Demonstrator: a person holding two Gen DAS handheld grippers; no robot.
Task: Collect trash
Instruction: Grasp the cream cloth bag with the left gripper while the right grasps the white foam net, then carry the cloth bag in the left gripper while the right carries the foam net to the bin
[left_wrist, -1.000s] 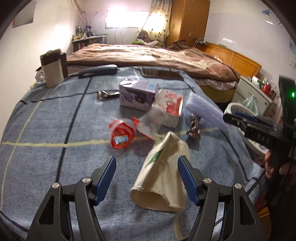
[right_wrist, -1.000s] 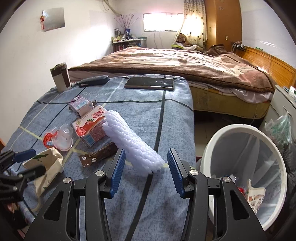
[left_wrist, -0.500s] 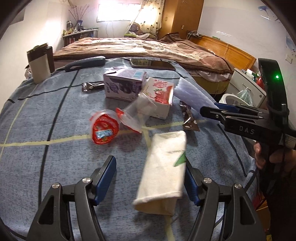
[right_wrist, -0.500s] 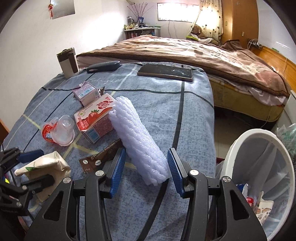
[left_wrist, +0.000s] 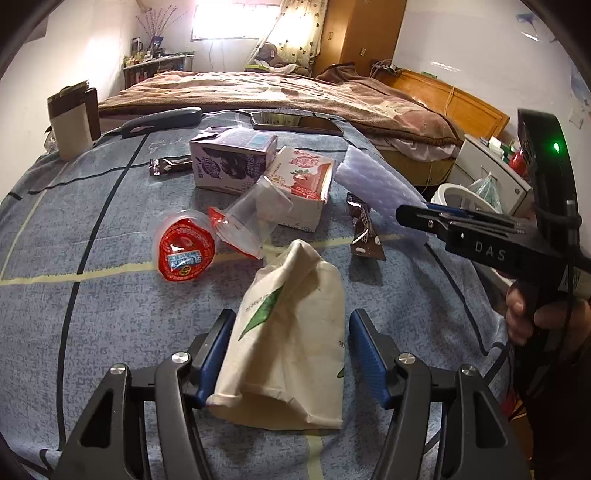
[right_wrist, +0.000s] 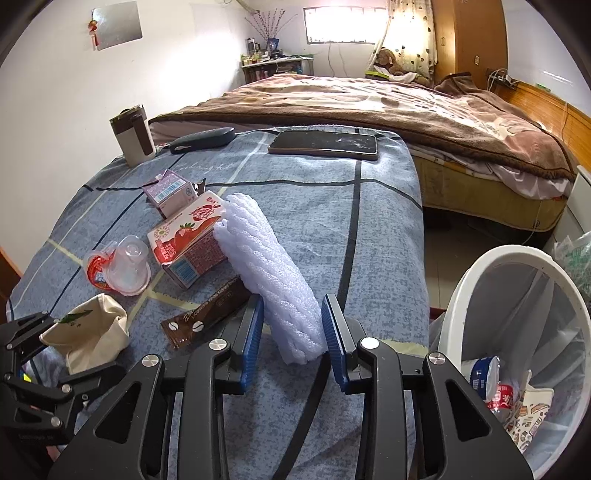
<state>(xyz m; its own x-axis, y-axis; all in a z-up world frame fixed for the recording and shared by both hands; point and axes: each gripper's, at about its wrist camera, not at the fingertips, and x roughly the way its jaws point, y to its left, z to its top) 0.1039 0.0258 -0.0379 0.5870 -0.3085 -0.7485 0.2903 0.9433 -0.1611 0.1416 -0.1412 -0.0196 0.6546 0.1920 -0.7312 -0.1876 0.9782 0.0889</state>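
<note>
- The white foam-net sleeve, a soft knitted-looking tube (right_wrist: 269, 273), lies on the blue checked bedcover (right_wrist: 332, 206) near its right edge, just beside the white round waste bin (right_wrist: 476, 280) that stands on the floor with cups and wrappers already inside.
- I judge it very light, springy and easily crushed; it should not slip from ribbed pads, and it cannot break.
- Its long axis runs from the near end, between the tongs, away and to the left, the far end touching the red strawberry milk carton (right_wrist: 188, 240).
- The near end is the sensible hold, across the tube's width.
- The right gripper (right_wrist: 292, 334) has just been closing: its blue pads sit at both flanks of the sleeve's near end, but whether they press it yet I cannot tell.
- The cream cloth bag with a green leaf print (left_wrist: 291, 332) lies limp, its long axis pointing away from the left wrist camera, open mouth nearest.
- The left gripper (left_wrist: 290, 354) has just been closing a little; the bag is between its pads, the left pad touching, the right pad apart, so nothing is clamped.
- Farther out lie 1 purple milk carton (left_wrist: 232, 166), 1 clear plastic cup (left_wrist: 255, 218), 1 red-lidded jelly cup (left_wrist: 184, 251) and 2 brown snack wrappers.
</note>
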